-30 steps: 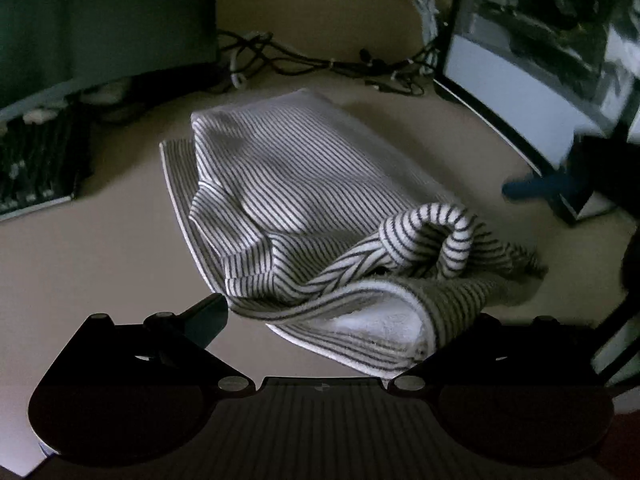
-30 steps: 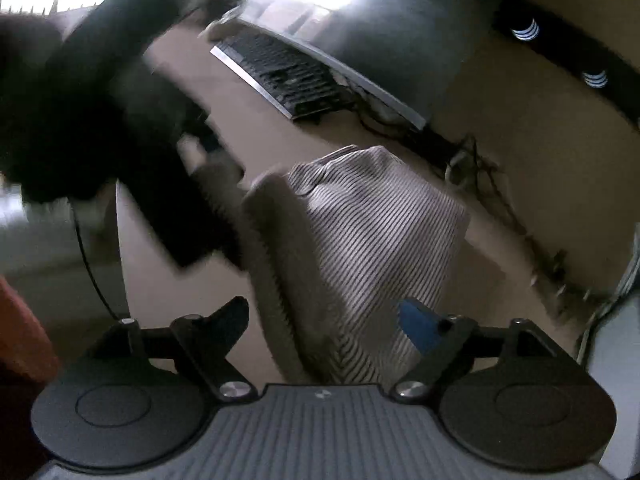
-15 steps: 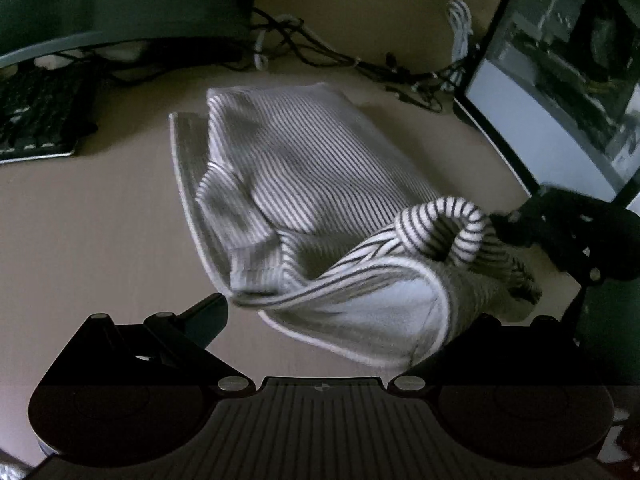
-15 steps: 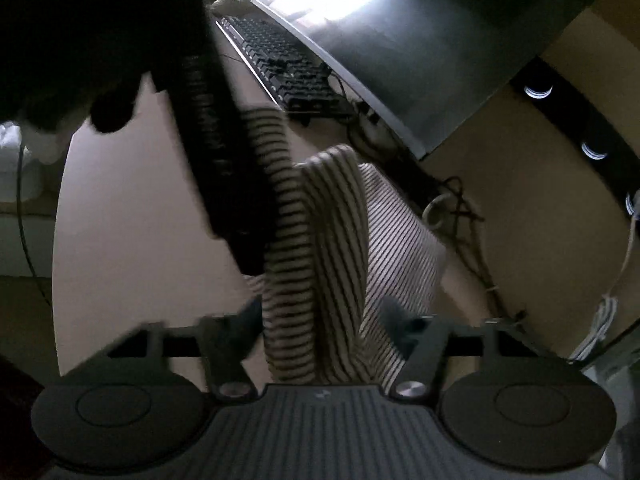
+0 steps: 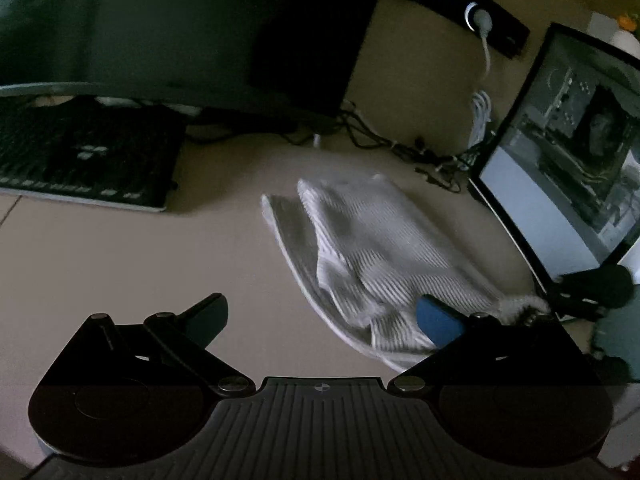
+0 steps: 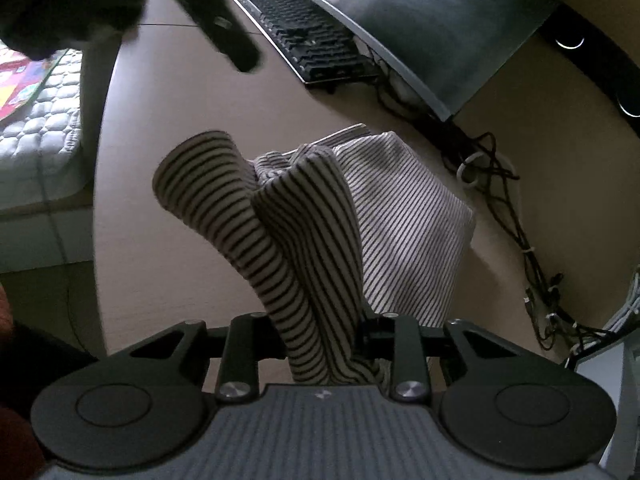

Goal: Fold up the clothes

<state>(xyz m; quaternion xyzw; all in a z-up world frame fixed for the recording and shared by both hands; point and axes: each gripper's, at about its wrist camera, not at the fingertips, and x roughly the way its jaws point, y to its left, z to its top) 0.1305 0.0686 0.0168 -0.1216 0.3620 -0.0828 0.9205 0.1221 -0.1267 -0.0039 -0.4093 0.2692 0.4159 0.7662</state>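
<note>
A grey-and-white striped cloth (image 5: 380, 256) lies partly folded on the beige desk (image 5: 120, 280). My left gripper (image 5: 322, 316) is open with nothing between its fingers. The cloth lies ahead of it, behind the blue pad of its right finger (image 5: 436, 320). In the right wrist view a bunched fold of the striped cloth (image 6: 304, 248) rises from the desk. My right gripper (image 6: 320, 340) has its jaws closing on that fold, and both fingers press it. The left gripper's dark finger (image 6: 236, 44) shows at the top left of that view.
A black keyboard (image 5: 80, 160) and a curved monitor (image 5: 160, 40) stand at the back left. A second lit screen (image 5: 560, 184) is on the right. Tangled cables (image 5: 400, 144) run along the back. A quilted mattress (image 6: 40, 120) lies beyond the desk's left edge.
The left gripper drew back and up from the cloth, which now looks smaller and farther off. The right gripper's jaws narrowed onto the raised striped fold.
</note>
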